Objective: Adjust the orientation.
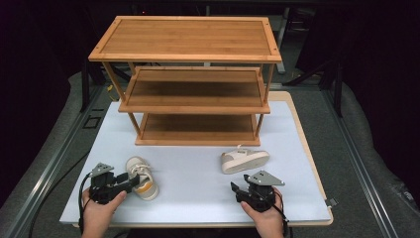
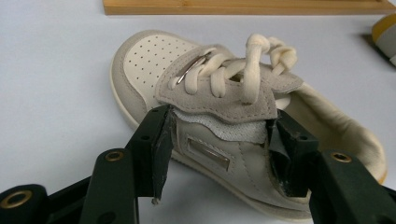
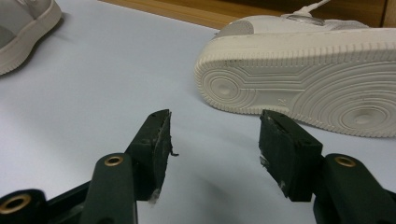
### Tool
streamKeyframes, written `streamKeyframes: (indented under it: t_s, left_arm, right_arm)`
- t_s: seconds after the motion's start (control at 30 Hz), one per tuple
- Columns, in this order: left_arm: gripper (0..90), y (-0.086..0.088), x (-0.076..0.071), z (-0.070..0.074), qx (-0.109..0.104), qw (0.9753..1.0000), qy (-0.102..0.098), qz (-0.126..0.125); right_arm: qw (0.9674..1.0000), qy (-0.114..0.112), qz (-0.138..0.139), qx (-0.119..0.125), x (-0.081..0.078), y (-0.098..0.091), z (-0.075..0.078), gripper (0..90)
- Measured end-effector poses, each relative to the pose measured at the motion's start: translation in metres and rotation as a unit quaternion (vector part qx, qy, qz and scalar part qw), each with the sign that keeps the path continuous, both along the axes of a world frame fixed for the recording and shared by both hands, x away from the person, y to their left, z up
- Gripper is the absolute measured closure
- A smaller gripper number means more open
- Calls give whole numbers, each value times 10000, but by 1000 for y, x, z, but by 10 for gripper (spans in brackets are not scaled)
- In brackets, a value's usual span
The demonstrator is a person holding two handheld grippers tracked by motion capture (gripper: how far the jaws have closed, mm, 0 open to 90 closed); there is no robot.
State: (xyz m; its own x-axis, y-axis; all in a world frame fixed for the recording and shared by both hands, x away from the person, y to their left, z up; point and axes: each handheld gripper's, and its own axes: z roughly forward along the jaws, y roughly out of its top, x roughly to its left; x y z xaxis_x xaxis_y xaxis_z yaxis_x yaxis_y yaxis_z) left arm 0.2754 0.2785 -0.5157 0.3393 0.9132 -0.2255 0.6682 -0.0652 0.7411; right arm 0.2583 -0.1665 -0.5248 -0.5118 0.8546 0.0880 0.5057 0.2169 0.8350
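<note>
A small beige and cream shoe [image 1: 143, 184] with laces and a strap stands upright on the white table at the near left. My left gripper [image 1: 130, 182] holds it: in the left gripper view the jaws [image 2: 219, 135] straddle the shoe [image 2: 154, 60] just below its strap, and both pads touch its sides. The second shoe [image 1: 244, 159] lies on its side at the near right, its ribbed sole [image 3: 317, 70] towards my right gripper [image 3: 215, 126]. That right gripper [image 1: 239, 184] hovers just short of it, open, with nothing between the jaws.
A three-tier bamboo shoe rack [image 1: 185, 37] stands at the back of the table, its shelves bare. The white table top [image 1: 198, 198] stretches between the two shoes. The table's front edge runs close under both hands.
</note>
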Motion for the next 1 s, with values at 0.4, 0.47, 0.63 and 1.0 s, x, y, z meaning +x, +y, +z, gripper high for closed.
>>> streamKeyframes:
  t_s: [0.4, 0.47, 0.63, 1.0]
  left_arm:
    - [567, -28, 27, 5, 215, 9985, -194, -458]
    - [569, -34, 32, 4, 240, 9974, -222, -638]
    - [573, -56, 46, 3, 181, 9926, -301, -1160]
    - [576, -51, 47, 2, 142, 9913, -385, -1250]
  right_arm:
    - [10000, 13, -17, 16, 1, 0, -1, 436]
    - [10000, 15, -16, 16, 1, 0, -1, 436]
    - [10000, -3, -68, 41, 1, -1, -1, 436]
    - [9992, -373, -116, -23, 1, 0, 18, 414]
